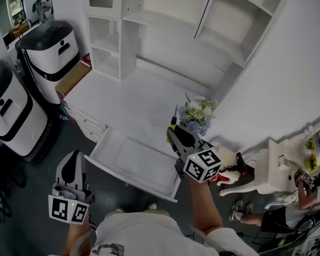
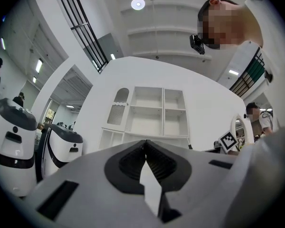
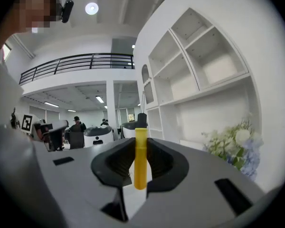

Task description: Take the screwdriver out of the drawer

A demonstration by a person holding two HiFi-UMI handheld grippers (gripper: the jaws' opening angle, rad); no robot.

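Note:
My right gripper (image 1: 174,130) is shut on the yellow handle of the screwdriver (image 1: 174,120) and holds it in the air above the right end of the open white drawer (image 1: 132,161). In the right gripper view the screwdriver (image 3: 140,158) stands upright between the pads, black collar and thin shaft pointing up, with my right gripper (image 3: 140,144) clamped round its handle. My left gripper (image 1: 72,158) hovers left of the drawer's front corner. In the left gripper view my left gripper (image 2: 145,144) has its jaws together with nothing between them. The drawer's inside looks bare.
A vase of flowers (image 1: 198,114) stands on the white counter just beyond my right gripper. A white shelf unit (image 1: 176,25) rises behind. Two white-and-black machines (image 1: 47,57) stand at the left beside a cardboard box (image 1: 73,78). A person (image 1: 288,212) and a white figure (image 1: 266,169) are at the right.

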